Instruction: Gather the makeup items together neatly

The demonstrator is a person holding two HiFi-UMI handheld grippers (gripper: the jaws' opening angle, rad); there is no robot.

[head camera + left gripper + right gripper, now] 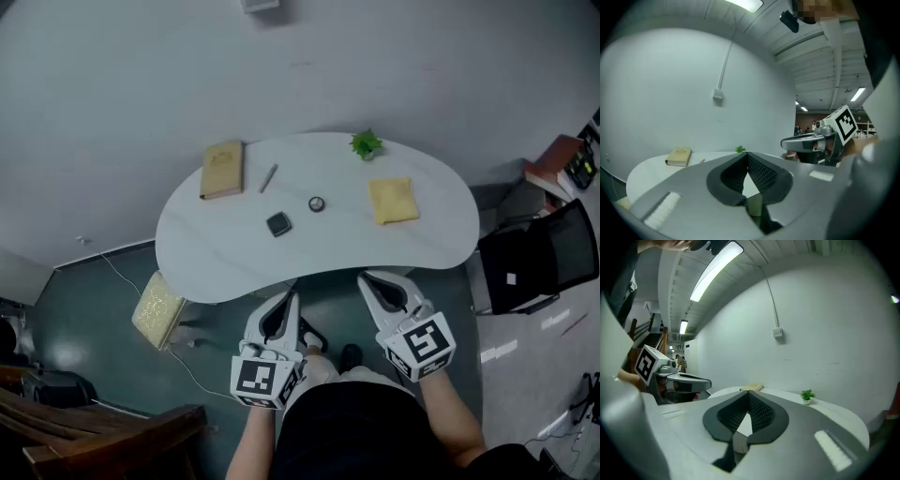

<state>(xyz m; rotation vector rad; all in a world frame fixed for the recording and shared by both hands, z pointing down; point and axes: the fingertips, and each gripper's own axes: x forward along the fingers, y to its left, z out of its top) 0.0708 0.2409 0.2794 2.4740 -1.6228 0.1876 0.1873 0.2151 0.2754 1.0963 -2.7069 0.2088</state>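
Note:
On the white curved table (216,253) lie a thin pencil-like stick (268,178), a small round compact (317,203) and a dark square compact (278,224). A tan book-like case (221,170) lies at the far left, and a yellow flat pouch (392,201) at the right. My left gripper (290,296) and right gripper (368,278) hover side by side just off the table's near edge, both shut and empty. In the left gripper view the left gripper (747,153) has its jaws together, with the case (678,156) far ahead. In the right gripper view the right gripper (749,393) is likewise shut.
A tiny potted plant (366,143) stands at the table's far edge. On the floor lie a gold glittery bag (157,309) and a cable at the left. A black chair (539,258) stands to the right, and wooden furniture (103,431) at the lower left.

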